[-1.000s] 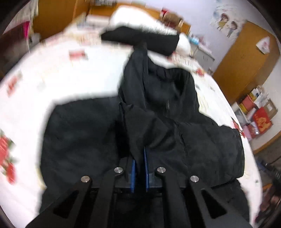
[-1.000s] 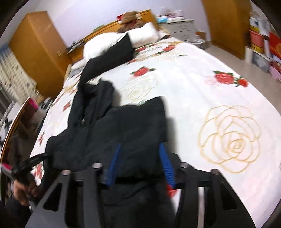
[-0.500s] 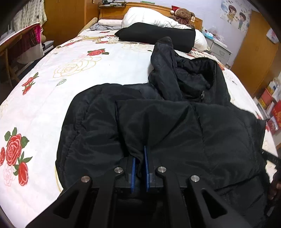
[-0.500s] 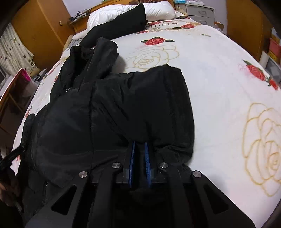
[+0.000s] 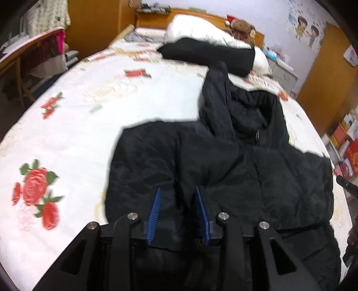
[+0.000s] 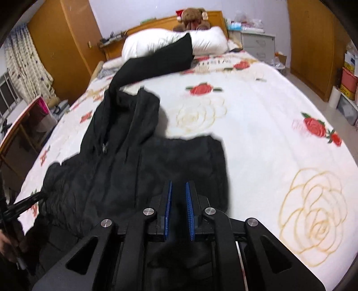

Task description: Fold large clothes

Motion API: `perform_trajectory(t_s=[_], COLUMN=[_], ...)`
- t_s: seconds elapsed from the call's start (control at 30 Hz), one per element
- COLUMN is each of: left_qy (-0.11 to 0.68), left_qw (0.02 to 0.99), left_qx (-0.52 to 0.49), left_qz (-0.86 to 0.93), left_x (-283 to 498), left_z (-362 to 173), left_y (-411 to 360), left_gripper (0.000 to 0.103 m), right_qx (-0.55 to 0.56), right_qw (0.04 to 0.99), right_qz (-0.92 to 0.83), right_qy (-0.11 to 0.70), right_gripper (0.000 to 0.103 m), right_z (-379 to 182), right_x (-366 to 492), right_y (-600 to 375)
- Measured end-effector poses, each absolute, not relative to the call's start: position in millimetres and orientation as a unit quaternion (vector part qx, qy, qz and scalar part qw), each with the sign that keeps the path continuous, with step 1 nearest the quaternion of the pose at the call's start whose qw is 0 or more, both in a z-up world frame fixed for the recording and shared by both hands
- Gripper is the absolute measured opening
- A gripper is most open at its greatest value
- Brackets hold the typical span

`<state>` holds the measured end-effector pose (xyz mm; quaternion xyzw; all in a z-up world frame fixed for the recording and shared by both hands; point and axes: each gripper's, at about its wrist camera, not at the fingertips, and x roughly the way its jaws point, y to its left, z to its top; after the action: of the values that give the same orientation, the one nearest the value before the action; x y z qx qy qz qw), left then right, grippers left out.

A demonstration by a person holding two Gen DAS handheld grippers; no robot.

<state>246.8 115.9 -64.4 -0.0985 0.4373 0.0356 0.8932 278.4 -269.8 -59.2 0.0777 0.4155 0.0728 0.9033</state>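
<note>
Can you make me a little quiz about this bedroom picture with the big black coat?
1. True or false: the black jacket lies on the floor.
2. Whose fingers stand wider apart? A) left gripper B) right gripper
3. Fill in: the toy behind the white pillow is a ____.

Key: 1 false, it lies on the bed. 2 A. 3 teddy bear.
</note>
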Motion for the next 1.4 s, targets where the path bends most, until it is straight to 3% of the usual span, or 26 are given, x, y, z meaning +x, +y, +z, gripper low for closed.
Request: perform_trajectory(t_s=[0.2, 0.37, 0.57, 0.9, 1.17, 1.4], left_qy=[0.386, 0.436, 0.42, 0.423, 0.432, 0.409], left_qw=[0.921, 0.9, 0.908, 0.906, 0.902, 0.911], left_qx=[-0.048, -0.006, -0.004, -0.018, -0.011, -0.047], left_qz=[-0.016, 0.012, 0.01, 0.001, 0.006, -0.008], left_x=[272, 320, 316, 304, 306, 278], left_z=[-38, -93, -120, -95, -112, -71], left_y=[67, 51, 57, 66, 68, 76], left_gripper=[0.043, 0.042, 0.043, 0.042, 0.042, 0.041], right_qx=[0.119, 0.089, 0.07, 0.11, 0.073, 0.071], right_qw=[0.898, 0.888, 0.88, 0.901, 0.861, 0.877], right_qz=[0.043, 0.052, 0.05, 0.09, 0.121, 0.122], right_qy=[0.422, 0.449, 0.467, 0.411, 0.488, 0.46], right_gripper=[0.013, 0.012, 0.011, 0.011, 0.011, 0.012], right_z=[-72, -97, -139, -63, -132, -85], right_x=[307, 338, 353, 287, 283, 262], right_y=[-302, -281, -274, -283, -235, -234])
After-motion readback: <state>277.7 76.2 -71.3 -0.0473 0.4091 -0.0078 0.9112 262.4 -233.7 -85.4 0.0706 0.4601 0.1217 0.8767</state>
